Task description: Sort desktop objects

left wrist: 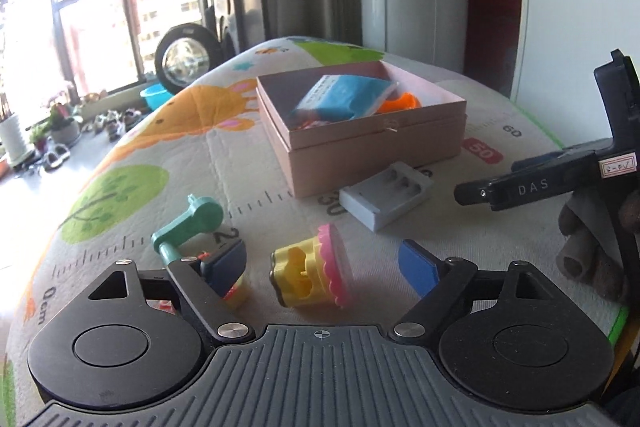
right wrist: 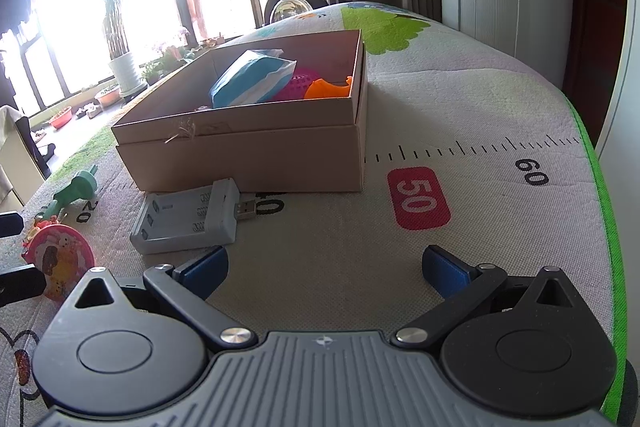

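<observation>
A yellow toy with a pink frilled top [left wrist: 310,275] lies on its side on the play mat between the fingers of my left gripper [left wrist: 320,269]. Its blue pads stand apart from the toy on both sides, so the gripper is open. In the right wrist view the same toy [right wrist: 60,259] shows its round pink face at the far left. My right gripper [right wrist: 326,269] is open over bare mat, with nothing between its fingers. A grey battery charger [right wrist: 188,223] lies just ahead of its left fingertip. Behind it stands the open cardboard box [right wrist: 248,147].
The box [left wrist: 360,143] holds a blue packet [left wrist: 344,97] and an orange piece [left wrist: 400,103]. A green toy crank [left wrist: 192,223] lies left of the left gripper. A small yellow object [left wrist: 240,293] sits partly hidden behind the left fingertip. The mat's green edge [right wrist: 600,187] runs along the right.
</observation>
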Available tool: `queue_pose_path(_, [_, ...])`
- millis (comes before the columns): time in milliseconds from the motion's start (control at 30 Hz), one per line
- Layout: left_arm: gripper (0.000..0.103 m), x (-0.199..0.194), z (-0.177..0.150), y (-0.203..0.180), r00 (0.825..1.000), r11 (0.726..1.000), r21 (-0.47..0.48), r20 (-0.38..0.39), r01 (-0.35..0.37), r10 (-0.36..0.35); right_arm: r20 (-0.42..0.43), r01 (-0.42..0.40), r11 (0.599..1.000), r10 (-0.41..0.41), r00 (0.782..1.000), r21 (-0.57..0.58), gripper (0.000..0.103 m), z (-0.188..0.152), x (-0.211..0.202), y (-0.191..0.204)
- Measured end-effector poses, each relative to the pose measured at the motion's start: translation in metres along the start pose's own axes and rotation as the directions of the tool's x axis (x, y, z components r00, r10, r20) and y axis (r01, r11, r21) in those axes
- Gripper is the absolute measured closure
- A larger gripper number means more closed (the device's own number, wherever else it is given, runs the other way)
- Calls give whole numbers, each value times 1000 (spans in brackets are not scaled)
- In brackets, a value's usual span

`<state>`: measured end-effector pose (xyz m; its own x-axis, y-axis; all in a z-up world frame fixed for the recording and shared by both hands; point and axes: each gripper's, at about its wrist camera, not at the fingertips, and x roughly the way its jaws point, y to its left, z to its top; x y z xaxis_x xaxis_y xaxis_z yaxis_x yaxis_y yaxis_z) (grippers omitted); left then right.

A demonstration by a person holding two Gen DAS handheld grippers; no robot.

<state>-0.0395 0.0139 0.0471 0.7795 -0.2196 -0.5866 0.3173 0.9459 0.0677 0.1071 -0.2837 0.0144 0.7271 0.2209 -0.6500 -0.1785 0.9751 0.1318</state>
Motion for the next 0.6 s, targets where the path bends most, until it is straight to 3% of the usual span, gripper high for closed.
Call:
queue_pose_path(67, [11, -1, -1, 6, 1000, 1000, -20, 0, -25, 25, -9, -12, 999, 12, 1000, -43, 0, -1, -3, 7])
queue_pose_path(133, [6, -7, -2, 18, 998, 996, -64, 16, -56, 57, -11, -131, 985, 131, 991, -116, 0, -3, -14, 21])
queue_pose_path(200, [4, -12, -2, 38, 996, 987, -133, 17, -89, 92, -26, -277, 941, 277, 960, -196, 0, -4, -29, 43])
queue_pose_path(267, [3, -14, -2, 55, 991, 971, -203, 8, -127, 132, -42, -366, 888, 369, 928, -280, 0, -3, -38, 70])
queue_pose_path(367, [3, -20, -3, 80, 985, 941, -297, 10, -159, 170, -95, -403, 847, 396, 913, -348, 0, 4, -30, 103])
queue_pose_path(567, [3, -21, -12, 99, 988, 919, -368, 9, -143, 157, -217, -503, 835, 460, 861, -225, 24, 22, 15, 116])
queue_pose_path(600, [3, -21, -13, 101, 988, 917, -372, 5, -141, 154, -241, -522, 832, 476, 846, -189, 34, 23, 21, 116])
